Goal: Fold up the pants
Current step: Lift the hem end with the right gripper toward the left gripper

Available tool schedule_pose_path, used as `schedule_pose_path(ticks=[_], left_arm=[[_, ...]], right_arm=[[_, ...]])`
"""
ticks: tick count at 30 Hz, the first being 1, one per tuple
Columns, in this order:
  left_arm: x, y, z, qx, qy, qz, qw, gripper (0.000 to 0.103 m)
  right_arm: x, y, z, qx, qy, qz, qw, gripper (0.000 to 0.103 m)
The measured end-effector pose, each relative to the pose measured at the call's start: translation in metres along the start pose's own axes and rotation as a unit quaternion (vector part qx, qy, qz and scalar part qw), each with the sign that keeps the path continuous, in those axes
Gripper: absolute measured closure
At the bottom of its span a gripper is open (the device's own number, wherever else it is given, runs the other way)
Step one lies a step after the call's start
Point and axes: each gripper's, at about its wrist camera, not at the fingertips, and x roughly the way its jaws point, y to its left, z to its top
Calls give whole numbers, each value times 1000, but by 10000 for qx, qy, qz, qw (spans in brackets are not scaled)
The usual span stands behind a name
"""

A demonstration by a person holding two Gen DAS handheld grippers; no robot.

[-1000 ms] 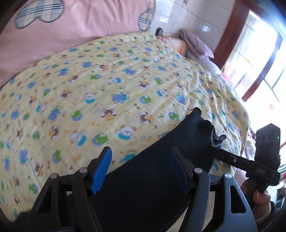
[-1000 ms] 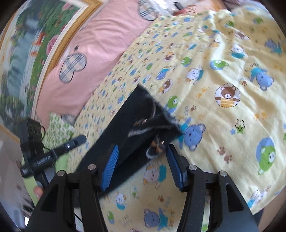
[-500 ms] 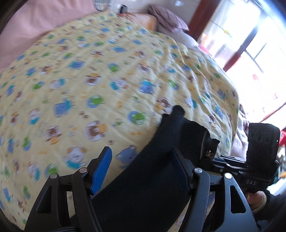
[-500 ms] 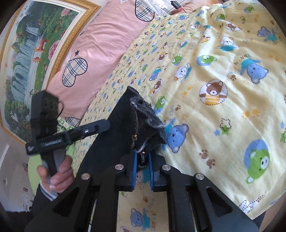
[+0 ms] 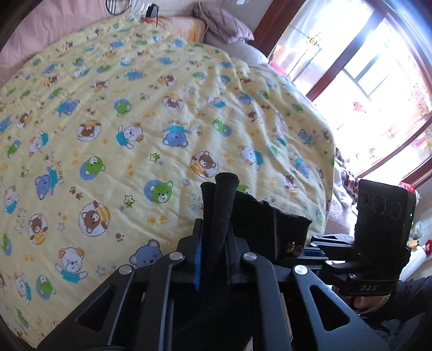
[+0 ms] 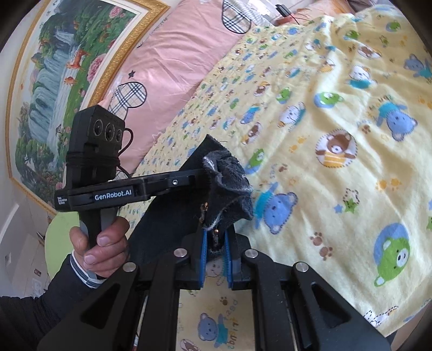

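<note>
The black pants [image 5: 259, 218] are bunched and lifted off the yellow bear-print blanket [image 5: 135, 135]. My left gripper [image 5: 214, 259] is shut on a rolled edge of the pants that sticks up between its blue pads. My right gripper [image 6: 216, 256] is shut on the frayed waistband corner of the pants [image 6: 229, 189]. The two grippers hold the cloth close together near the bed's front edge. The right gripper [image 5: 305, 249] shows at the right of the left wrist view, the left gripper [image 6: 199, 178] at the left of the right wrist view. The pants' lower part is hidden.
The blanket [image 6: 337, 135] covers the whole bed. A pink pillow [image 6: 172, 62] with plaid hearts lies against a framed landscape painting [image 6: 54, 73]. A purple pillow [image 5: 224, 24] lies at the far corner. A bright window [image 5: 378, 81] stands to the right.
My right gripper closed on the waistband corner, then my left gripper closed on the pants' edge. The pants have been lifted and bunched off the blanket, and the grippers have come closer together.
</note>
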Motion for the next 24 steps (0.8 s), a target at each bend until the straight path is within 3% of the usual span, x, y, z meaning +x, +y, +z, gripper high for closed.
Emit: schedule_pose_path(ticks=[13, 24], left_arm=[[-89, -4, -29, -176, -1053, -92, 9942, 92], [-143, 14, -77, -689, -1756, -96, 9820, 92]], right_arm=[[-10, 55, 10, -642, -167, 744, 9950, 91], [11, 115, 1, -1297, 224, 1399, 9814, 91]])
